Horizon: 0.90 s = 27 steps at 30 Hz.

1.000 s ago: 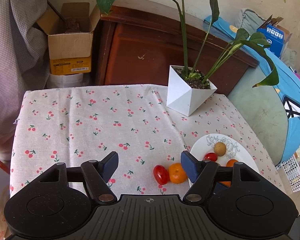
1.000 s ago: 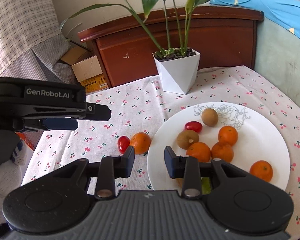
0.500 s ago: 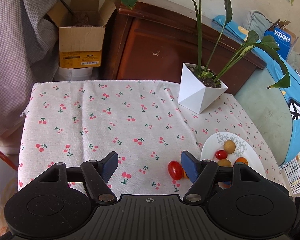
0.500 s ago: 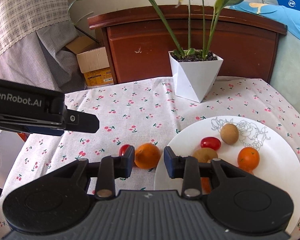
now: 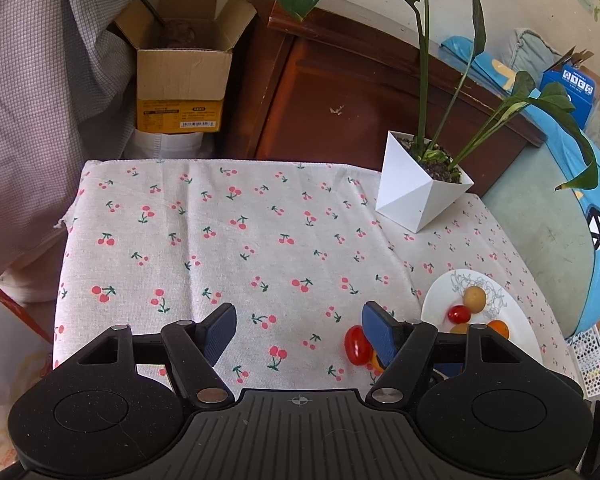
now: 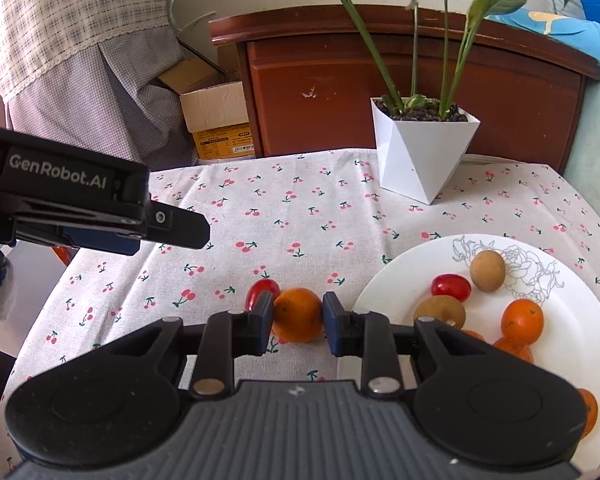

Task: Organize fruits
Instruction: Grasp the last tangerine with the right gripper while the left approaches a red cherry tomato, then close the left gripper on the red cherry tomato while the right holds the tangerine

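Observation:
An orange [image 6: 298, 314] lies on the cherry-print cloth, left of a white plate [image 6: 400, 276]. My right gripper [image 6: 296, 318] has its jaws around the orange, close to its sides; contact is unclear. A red tomato [image 6: 262, 291] lies just left of the orange, partly behind the left finger. The plate holds several oranges, a red tomato, a kiwi and a brown round fruit. My left gripper [image 5: 298, 330] is open and empty above the cloth; the red tomato [image 5: 357, 345] lies by its right finger, and the plate [image 5: 434, 308] is further right.
A white angular plant pot [image 6: 420, 152] with long leaves stands at the back of the table. A wooden cabinet [image 6: 400, 72] and a cardboard box [image 5: 182, 84] stand behind the table. The left gripper's body [image 6: 80, 204] hangs over the table's left side.
My right gripper has moved left and forward from the plate's rim until its jaws straddle the orange. My left gripper has drawn back to the left, away from the fruit.

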### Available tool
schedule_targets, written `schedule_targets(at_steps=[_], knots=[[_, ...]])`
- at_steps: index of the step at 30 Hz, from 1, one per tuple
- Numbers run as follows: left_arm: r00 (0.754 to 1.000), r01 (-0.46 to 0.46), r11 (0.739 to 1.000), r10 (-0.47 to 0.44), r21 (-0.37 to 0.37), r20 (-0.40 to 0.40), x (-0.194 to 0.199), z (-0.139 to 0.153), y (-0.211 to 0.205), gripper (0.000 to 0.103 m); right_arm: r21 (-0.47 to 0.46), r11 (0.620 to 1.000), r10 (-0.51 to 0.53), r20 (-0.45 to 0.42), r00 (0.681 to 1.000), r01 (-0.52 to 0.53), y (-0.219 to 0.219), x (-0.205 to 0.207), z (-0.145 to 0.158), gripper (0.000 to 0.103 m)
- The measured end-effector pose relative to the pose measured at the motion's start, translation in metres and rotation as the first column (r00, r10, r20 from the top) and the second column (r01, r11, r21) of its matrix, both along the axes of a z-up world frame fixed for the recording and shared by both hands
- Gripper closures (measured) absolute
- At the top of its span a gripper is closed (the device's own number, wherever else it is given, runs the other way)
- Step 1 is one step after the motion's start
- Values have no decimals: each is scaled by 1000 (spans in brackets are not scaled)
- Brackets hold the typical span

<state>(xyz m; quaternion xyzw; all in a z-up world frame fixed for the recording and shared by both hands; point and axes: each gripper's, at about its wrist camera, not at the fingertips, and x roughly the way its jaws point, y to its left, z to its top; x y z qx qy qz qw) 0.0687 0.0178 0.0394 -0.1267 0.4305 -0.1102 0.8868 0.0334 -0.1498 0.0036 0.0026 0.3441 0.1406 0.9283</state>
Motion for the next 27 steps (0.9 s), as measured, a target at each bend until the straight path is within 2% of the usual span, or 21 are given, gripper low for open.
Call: schedule_targets(at_steps=[4, 8, 15, 23, 27], knots=[[1000, 5, 1000, -5, 1, -4, 0, -2, -1, 33, -12, 1000, -6, -29, 1000, 6, 3, 3, -6, 69], [1000, 5, 1000, -5, 0, -2, 0, -2, 0, 33, -27, 1000, -3, -28, 1000, 3, 6, 0, -9, 71], [1000, 19, 1000, -19, 21, -4, -1, -6, -4, 33, 4, 1000, -1, -46, 999, 1, 7, -14, -6, 72], [995, 103, 991, -104, 83, 9, -8, -21, -24, 34, 30, 999, -17, -91, 996, 19, -2, -45, -1, 72], [991, 133, 987, -135, 88, 15, -10, -27, -35, 35, 41, 999, -21, -105, 994, 25, -8, -54, -1, 72]])
